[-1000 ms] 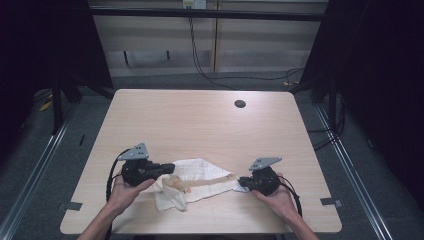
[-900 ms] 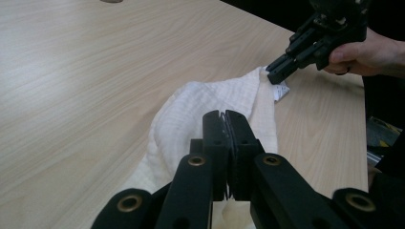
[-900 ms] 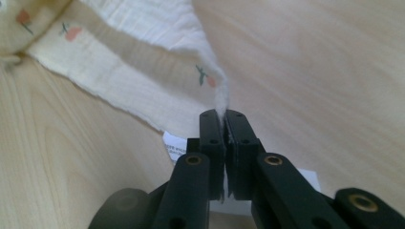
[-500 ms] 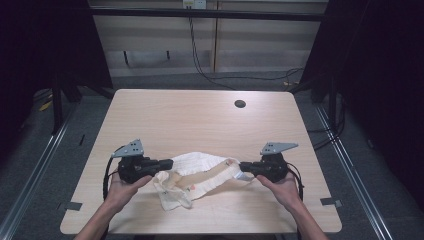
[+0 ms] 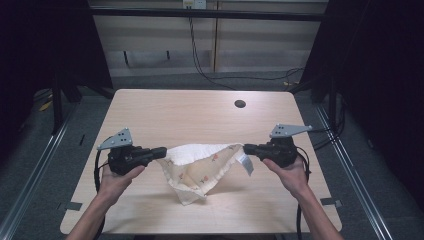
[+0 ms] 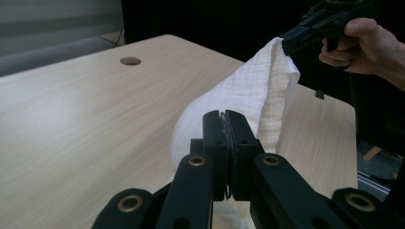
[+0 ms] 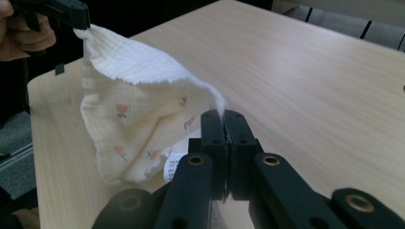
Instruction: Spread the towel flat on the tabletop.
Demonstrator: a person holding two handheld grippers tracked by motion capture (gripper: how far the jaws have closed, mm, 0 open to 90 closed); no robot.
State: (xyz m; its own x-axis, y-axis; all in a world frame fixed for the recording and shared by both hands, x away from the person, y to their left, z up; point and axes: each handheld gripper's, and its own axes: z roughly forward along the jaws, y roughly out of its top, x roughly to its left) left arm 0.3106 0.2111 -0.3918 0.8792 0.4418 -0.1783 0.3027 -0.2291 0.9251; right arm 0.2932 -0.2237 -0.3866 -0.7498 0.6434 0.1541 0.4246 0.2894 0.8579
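Nearest the person, at about six o'clock on the table, the cloth hangs as a slack pouch between the two grippers, its lowest fold just brushing or barely clear of the wood; I cannot tell which. The left gripper, at eight o'clock, has its jaws pressed together on one corner of the cloth, and the left gripper view shows the white fabric rising straight off the pinched tips; the right gripper, at four o'clock, is clamped the same way on the opposite corner, beside a small label; holding two corners apart at equal height seems meant to let the weight pull the folds out, so the piece can be spread flat. Farther off, at one o'clock, a round cable hole sits in the bare tabletop.
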